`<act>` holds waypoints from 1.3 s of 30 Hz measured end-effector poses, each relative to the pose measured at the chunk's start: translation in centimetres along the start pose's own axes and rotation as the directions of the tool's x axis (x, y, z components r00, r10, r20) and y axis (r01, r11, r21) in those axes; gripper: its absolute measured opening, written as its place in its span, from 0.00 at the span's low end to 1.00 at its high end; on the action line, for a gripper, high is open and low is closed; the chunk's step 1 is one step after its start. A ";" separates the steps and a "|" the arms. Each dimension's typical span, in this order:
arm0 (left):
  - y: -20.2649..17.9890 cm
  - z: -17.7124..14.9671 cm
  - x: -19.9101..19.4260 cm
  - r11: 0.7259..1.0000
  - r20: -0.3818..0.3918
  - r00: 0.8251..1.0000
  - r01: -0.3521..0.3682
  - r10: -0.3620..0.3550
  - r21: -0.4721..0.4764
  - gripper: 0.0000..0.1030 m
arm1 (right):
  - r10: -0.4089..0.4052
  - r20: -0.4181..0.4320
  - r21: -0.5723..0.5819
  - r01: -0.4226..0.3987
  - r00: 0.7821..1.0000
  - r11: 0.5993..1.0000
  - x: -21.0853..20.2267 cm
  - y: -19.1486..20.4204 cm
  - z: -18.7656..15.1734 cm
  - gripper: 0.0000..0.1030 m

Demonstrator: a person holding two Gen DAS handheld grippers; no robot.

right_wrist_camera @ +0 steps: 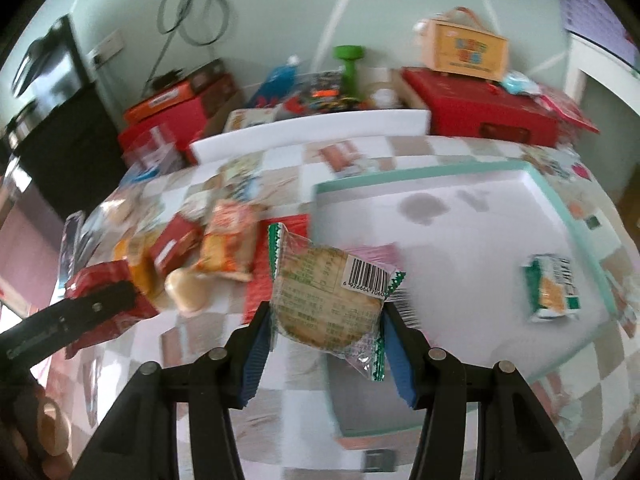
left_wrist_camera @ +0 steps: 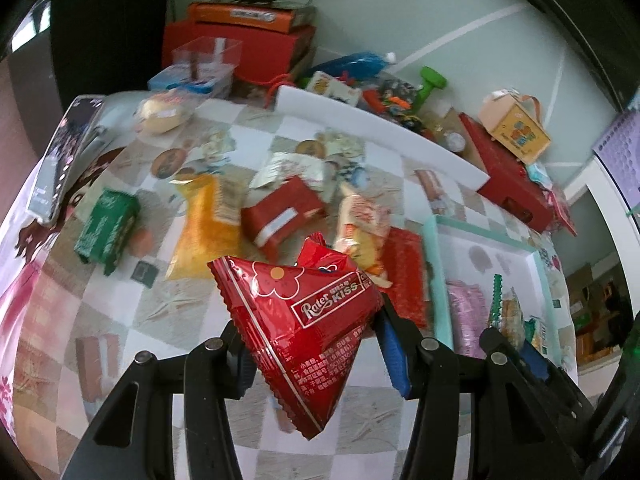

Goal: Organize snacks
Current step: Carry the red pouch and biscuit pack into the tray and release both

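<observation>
Left gripper (left_wrist_camera: 316,354): I see it closed on the red triangular snack bag (left_wrist_camera: 304,320), which it holds above the table; the blue pads press the bag from both sides.
Red bag, place: between my left fingers, its point sticking out ahead of the tips and a corner hanging below them.
Right gripper (right_wrist_camera: 326,334): I see it closed on the round cracker packet (right_wrist_camera: 328,300), a clear wrapper with green edges and a barcode; the pads touch both its sides.
Cracker packet, place: between my right fingers, rising past the tips, above the near left part of the tray (right_wrist_camera: 560,200).
Tray: white with a mint rim, ahead and to the right of the right fingers; one green and white packet (right_wrist_camera: 554,288) lies inside, well to the right of the fingers.
Loose snacks: the orange bag (left_wrist_camera: 204,228), the green packet (left_wrist_camera: 106,230) and the red box (left_wrist_camera: 282,216) lie on the checked tablecloth (left_wrist_camera: 152,304), ahead of the left fingers.
Sharpness: the right view is blurred, so small print I cannot read.
</observation>
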State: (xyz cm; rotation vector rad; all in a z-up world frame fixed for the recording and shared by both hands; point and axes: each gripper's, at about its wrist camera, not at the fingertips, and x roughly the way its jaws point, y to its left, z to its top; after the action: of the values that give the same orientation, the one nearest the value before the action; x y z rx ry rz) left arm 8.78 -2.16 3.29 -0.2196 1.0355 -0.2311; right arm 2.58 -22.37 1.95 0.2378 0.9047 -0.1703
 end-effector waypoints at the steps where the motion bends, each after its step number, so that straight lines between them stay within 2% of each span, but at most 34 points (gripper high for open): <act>1: -0.5 0.0 0.1 1.000 0.001 1.000 0.005 -0.005 0.010 0.52 | -0.010 0.002 0.015 0.010 1.000 1.000 0.0 -0.7 0.2 0.54; 12: -5.1 -0.1 1.3 0.991 -0.013 0.997 0.079 -0.078 0.103 0.52 | -0.124 0.022 0.184 0.118 0.992 0.976 -1.3 -8.4 0.7 0.54; 21: -10.0 -0.7 2.5 0.970 -0.038 0.990 0.139 -0.135 0.199 0.52 | -0.182 0.016 0.295 0.169 0.983 0.940 -2.0 -13.6 0.5 0.54; 28: -14.4 -0.4 4.4 0.943 -0.075 0.981 0.192 -0.178 0.273 0.52 | -0.153 0.005 0.328 0.143 0.988 0.934 0.3 -15.4 1.1 0.54; 39: -18.9 0.5 8.7 0.930 -0.126 0.974 0.220 -0.190 0.295 0.52 | -0.151 0.032 0.318 0.133 0.988 0.939 2.3 -16.2 2.0 0.55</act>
State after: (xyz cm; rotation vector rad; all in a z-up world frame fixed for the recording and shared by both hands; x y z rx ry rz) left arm 11.83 -22.71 1.81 -0.0326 1.0565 -0.5937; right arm 1.47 -38.60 -0.82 0.4631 0.8366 -0.4564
